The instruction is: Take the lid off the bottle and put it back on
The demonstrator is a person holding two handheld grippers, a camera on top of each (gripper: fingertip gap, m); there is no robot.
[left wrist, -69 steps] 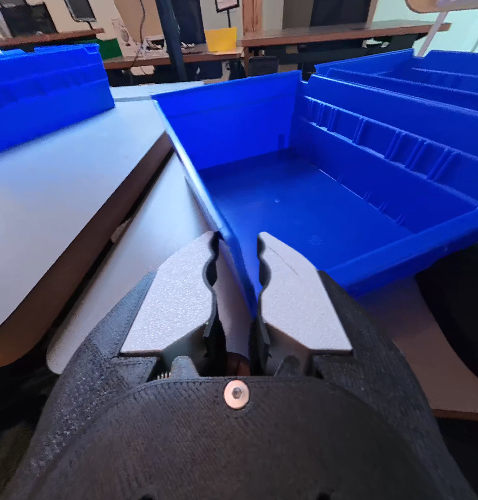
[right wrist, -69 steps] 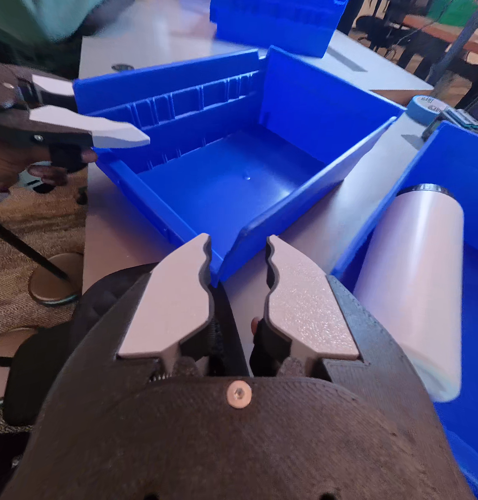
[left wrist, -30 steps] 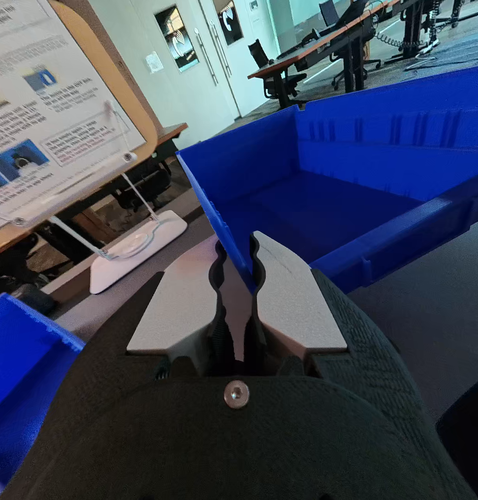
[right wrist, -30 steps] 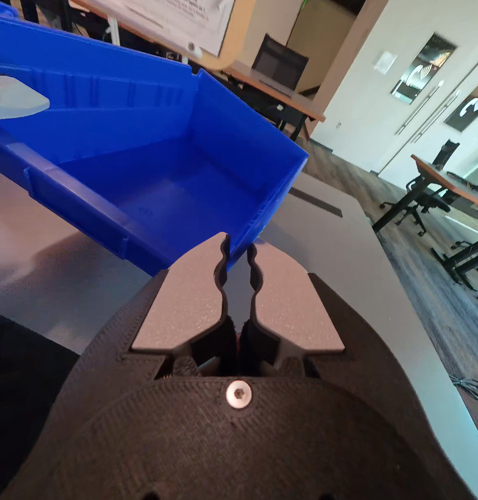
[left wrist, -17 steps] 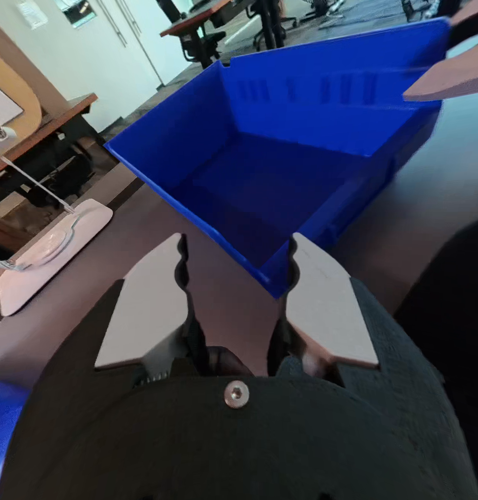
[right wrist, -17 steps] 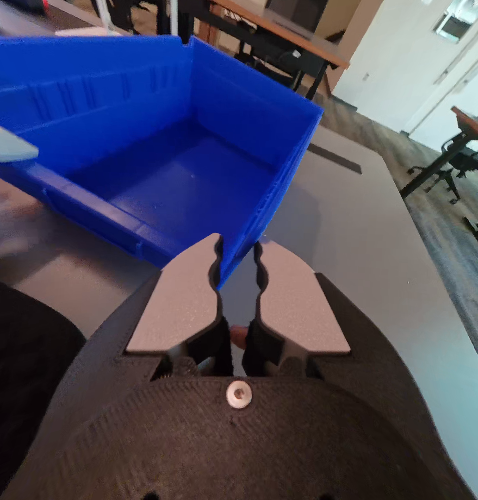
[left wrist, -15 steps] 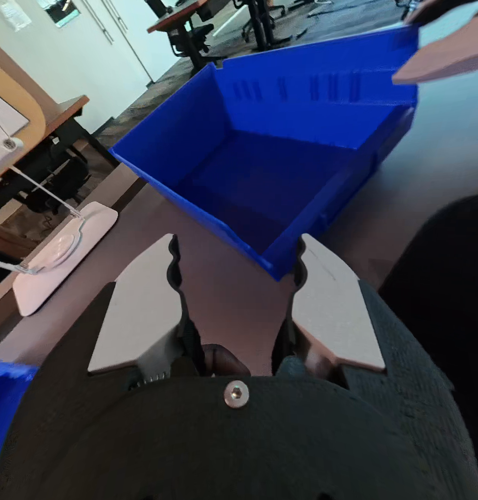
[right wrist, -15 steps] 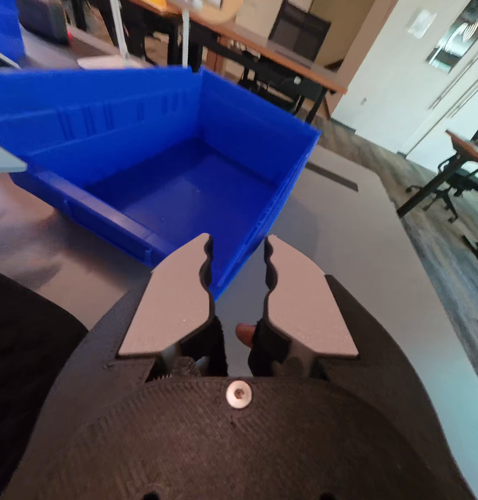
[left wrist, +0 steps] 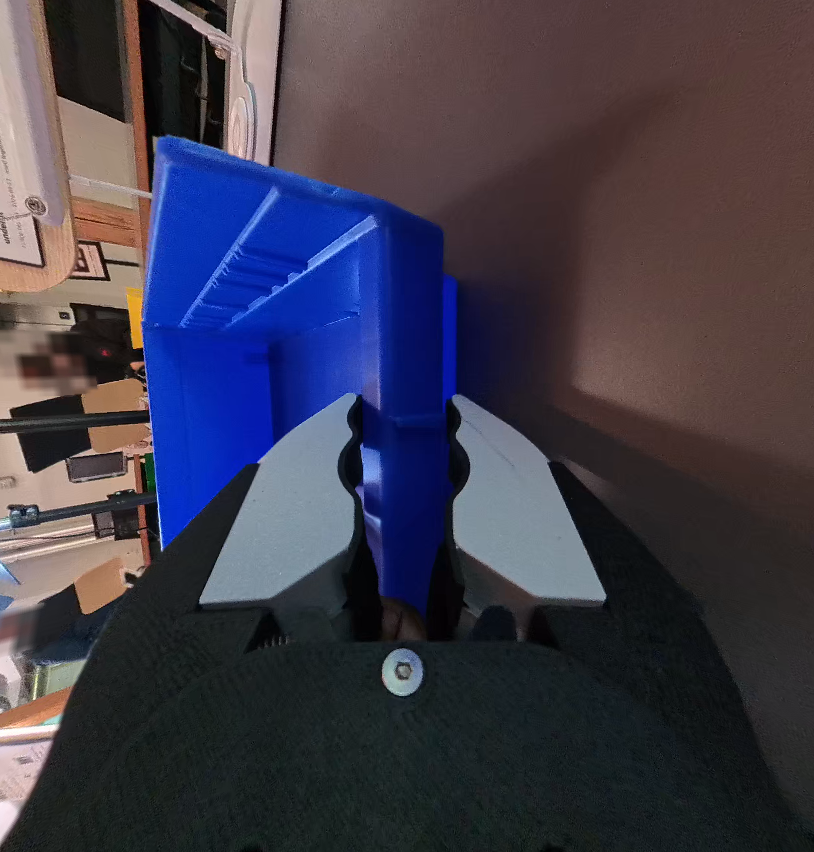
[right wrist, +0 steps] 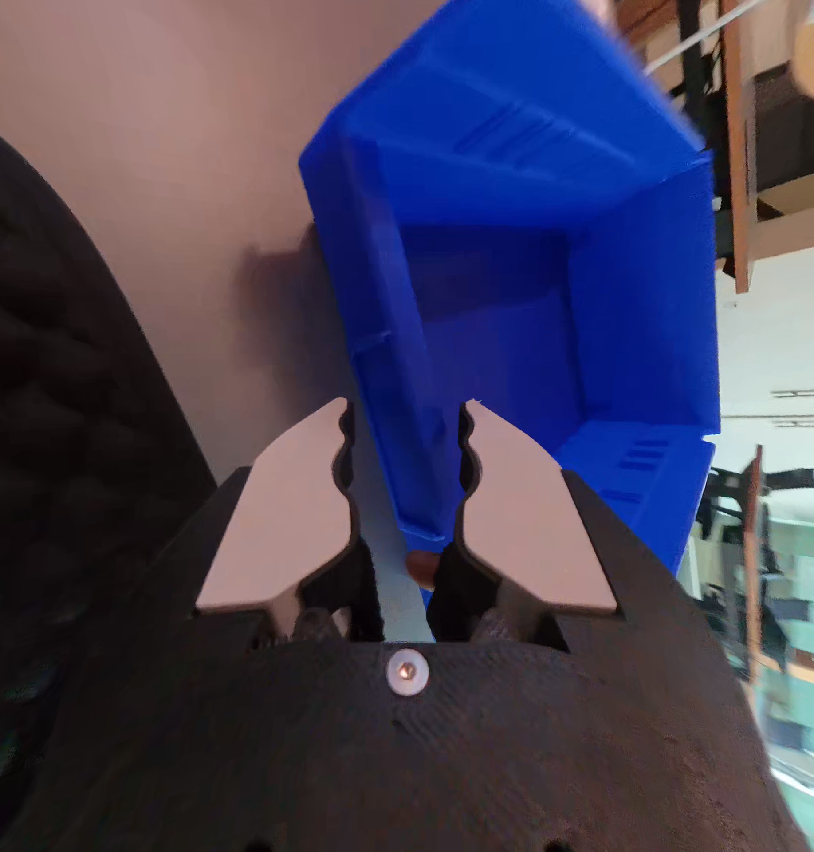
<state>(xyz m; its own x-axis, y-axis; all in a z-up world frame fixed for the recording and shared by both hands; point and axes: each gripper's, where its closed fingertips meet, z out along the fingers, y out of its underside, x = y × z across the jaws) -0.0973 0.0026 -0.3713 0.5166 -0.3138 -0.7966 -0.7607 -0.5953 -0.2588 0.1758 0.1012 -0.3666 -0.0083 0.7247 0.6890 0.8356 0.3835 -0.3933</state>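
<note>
Blue plastic fills both wrist views: one open-topped bin (left wrist: pixel 276 350), seen rolled on its side because each camera is turned about a quarter turn, resting on a grey-brown table (left wrist: pixel 626 184). The left gripper (left wrist: pixel 402 405) has its jaws parted around the bin's near wall and lip, with the pads apparently just beside the plastic; whether they press it I cannot tell. The right gripper (right wrist: pixel 405 405) is likewise spread, straddling a corner of the same bin (right wrist: pixel 511 276), and a slip of tabletop shows between its left finger and the wall, so it grips nothing. The bottle and its lid appear in neither view, and the bin interior that shows is bare. So the relation the coming move turns on is unsettled: which way the bottle lies from either gripper, how its long axis runs and which hand is nearer cannot be read here. By my judgement both hands must first leave the bin and find it. Counted: one bin, two grippers, no bottle, no lid. A dark padded shape (right wrist: pixel 50 369) fills the right view's left edge.
</note>
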